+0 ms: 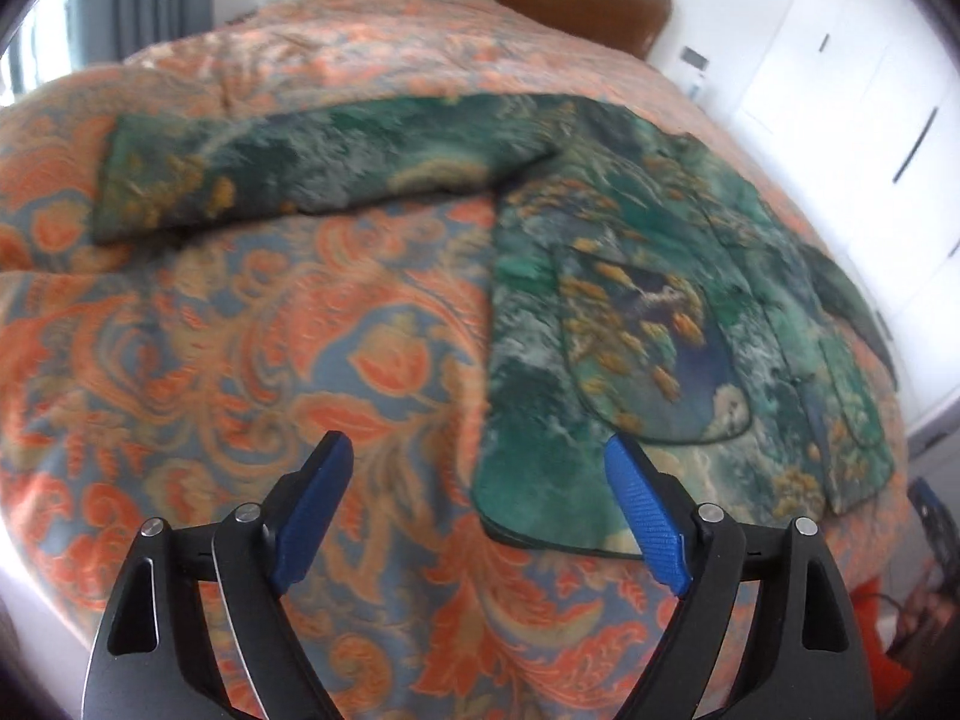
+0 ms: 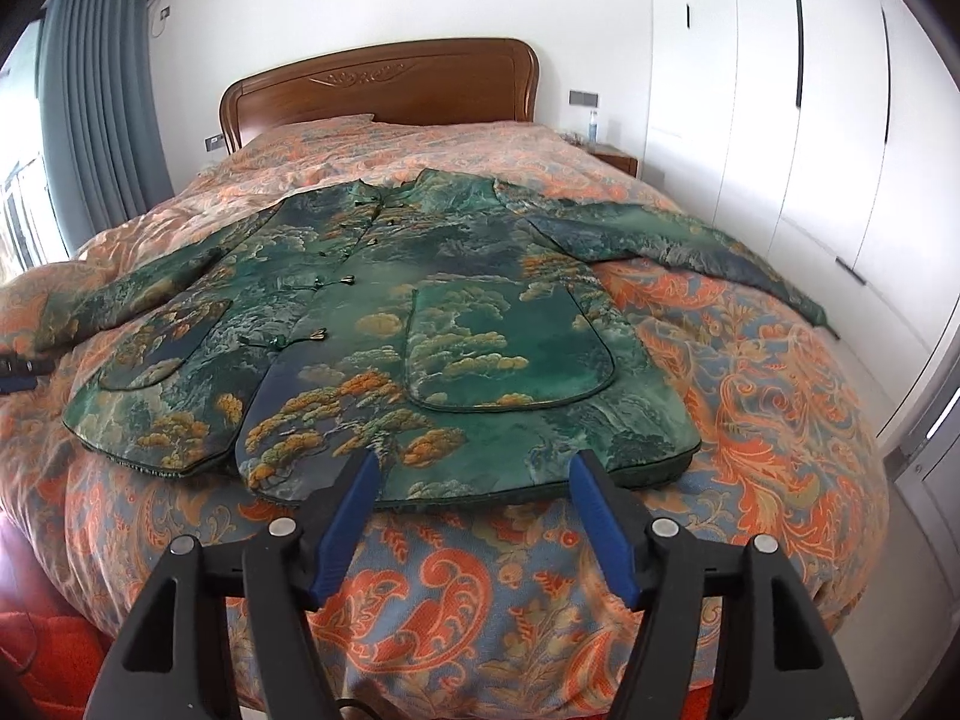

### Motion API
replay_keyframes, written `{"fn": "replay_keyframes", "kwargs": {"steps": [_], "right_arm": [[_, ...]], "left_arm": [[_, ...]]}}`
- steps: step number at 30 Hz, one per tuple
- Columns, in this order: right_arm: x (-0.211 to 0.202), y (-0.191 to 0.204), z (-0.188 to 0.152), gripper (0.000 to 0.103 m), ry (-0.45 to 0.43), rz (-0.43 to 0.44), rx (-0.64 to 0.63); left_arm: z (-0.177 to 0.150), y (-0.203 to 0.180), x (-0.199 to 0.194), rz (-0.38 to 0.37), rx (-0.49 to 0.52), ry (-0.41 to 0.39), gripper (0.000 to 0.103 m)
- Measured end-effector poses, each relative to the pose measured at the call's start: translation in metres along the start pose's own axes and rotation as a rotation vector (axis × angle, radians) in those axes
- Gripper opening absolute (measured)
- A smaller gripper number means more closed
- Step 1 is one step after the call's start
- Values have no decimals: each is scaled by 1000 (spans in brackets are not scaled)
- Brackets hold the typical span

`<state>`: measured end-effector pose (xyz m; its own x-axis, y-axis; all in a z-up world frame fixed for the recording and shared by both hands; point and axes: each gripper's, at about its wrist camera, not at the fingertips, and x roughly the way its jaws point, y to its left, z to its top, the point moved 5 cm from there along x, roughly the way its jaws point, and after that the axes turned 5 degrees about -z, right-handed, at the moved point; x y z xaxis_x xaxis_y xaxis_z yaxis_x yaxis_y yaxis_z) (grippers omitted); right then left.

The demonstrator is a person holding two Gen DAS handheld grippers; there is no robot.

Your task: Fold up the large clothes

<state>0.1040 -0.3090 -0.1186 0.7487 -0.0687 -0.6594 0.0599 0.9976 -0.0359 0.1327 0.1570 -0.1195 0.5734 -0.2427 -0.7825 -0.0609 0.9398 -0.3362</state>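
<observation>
**Trainee:** Where is the garment relative to my tools?

**Operator:** I see the green jacket spread flat, front side up, on the bed. Its hem lies just ahead of the right gripper, whose jaws stand apart with nothing between them. The left gripper is also open and empty; the jacket's lower corner sits just ahead of its right-hand finger, and one sleeve stretches away far ahead and to its left.

**Trainee:** How do I expect the jacket to handle?

**Operator:** I judge it a padded or lined brocade-type fabric: soft, but with more body than a shirt, and moderately heavy. It should hold a crease line poorly and may spring back. The surface looks smooth, so it could slide between the pads. The knot buttons down the front are small and snag-prone; I keep the pads off them.

**Trainee:** Where do I take hold?

**Operator:** I would grip at the piped edges: the hem corner ahead of the left gripper, and the hem edge ahead of the right gripper. For the sleeves, I would pinch at the cuff. I avoid the patch pockets, since a pinch there may lift only one layer.
</observation>
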Motion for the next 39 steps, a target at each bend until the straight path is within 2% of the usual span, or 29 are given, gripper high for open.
{"fn": "replay_keyframes", "kwargs": {"steps": [4,7,9,11,14,17,19,20,21,22,23,24,25,26,32,36,39], "right_arm": [[13,-46,18,68,30,-9,92],[30,-94,26,68,88,-21,193],[40,-124,24,68,134,-19,254],[57,-143,18,68,200,20,289],[71,-144,15,68,238,132,301],[88,-127,13,68,259,196,231],[106,-119,11,68,277,188,201],[115,-117,8,68,297,189,204],[126,-115,5,68,326,199,225],[131,-113,4,67,346,214,248],[133,-112,3,52,359,225,261],[131,-110,4,42,364,240,258],[127,-107,6,24,365,257,245],[122,-105,9,17,357,251,231],[81,-114,40,15,281,232,198],[75,-121,47,14,287,219,170],[71,-122,40,14,313,215,145]], "left_arm": [[-6,0,20,-103,-51,51,88],[-10,-8,42,-163,-56,99,88],[-12,-12,57,-169,-58,131,88],[-12,-13,68,-155,-63,148,88],[-12,-15,81,-163,-66,171,89],[-14,-20,89,-169,-49,196,91],[-16,-26,91,-184,-40,212,81],[-18,-29,91,-199,-39,225,62],[-18,-32,90,-200,-36,231,34],[-19,-35,87,-187,-16,226,21],[-18,-38,83,-175,-2,216,17],[-18,-39,79,-174,3,206,13],[-17,-41,74,-178,3,200,12],[-17,-43,68,-183,6,193,11],[-20,-62,32,-242,35,160,10],[-32,-65,24,-256,43,165,10],[-39,-61,23,-251,42,168,10]]}}
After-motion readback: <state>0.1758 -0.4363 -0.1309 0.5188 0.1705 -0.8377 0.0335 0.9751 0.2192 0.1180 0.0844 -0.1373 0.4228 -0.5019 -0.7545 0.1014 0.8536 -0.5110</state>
